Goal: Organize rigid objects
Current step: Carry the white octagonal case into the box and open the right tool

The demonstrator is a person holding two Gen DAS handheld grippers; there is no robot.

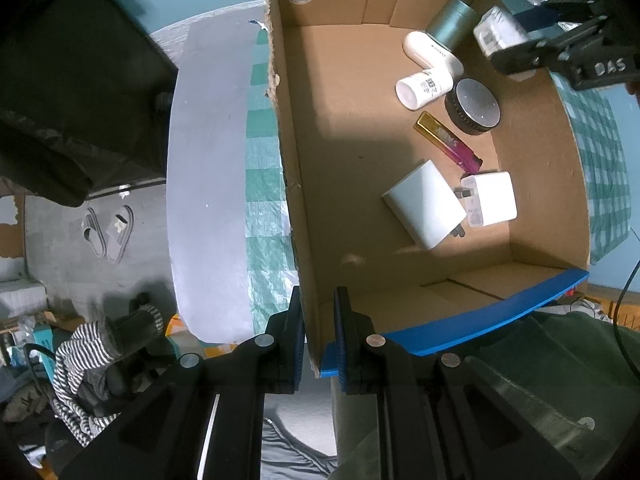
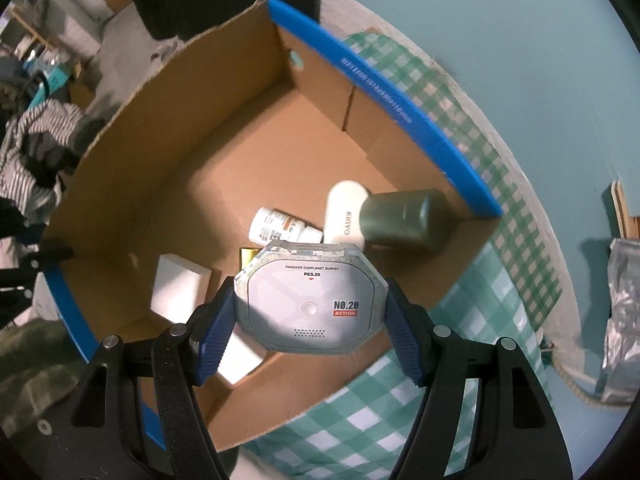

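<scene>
A cardboard box (image 1: 344, 168) with blue rims stands on a green checked cloth. Inside it lie a white bottle (image 1: 424, 88), a white KINYO case (image 1: 434, 54), a green cylinder (image 1: 450, 24), a dark round tin (image 1: 474, 106), a gold-pink lighter (image 1: 448, 140), a white block (image 1: 426, 204) and a white charger (image 1: 490, 198). My left gripper (image 1: 318, 334) is shut on the box's near corner wall. My right gripper (image 2: 310, 312) is shut on a grey octagonal tin (image 2: 310, 300), held over the box's edge (image 2: 360, 384); it also shows in the left wrist view (image 1: 500, 34).
The table has a grey edge (image 1: 208, 168) with the green checked cloth (image 2: 472, 292) under the box. A silver foil bag (image 2: 624, 320) lies to the right. Clothes (image 1: 92, 352) and slippers (image 1: 110, 234) lie on the floor to the left.
</scene>
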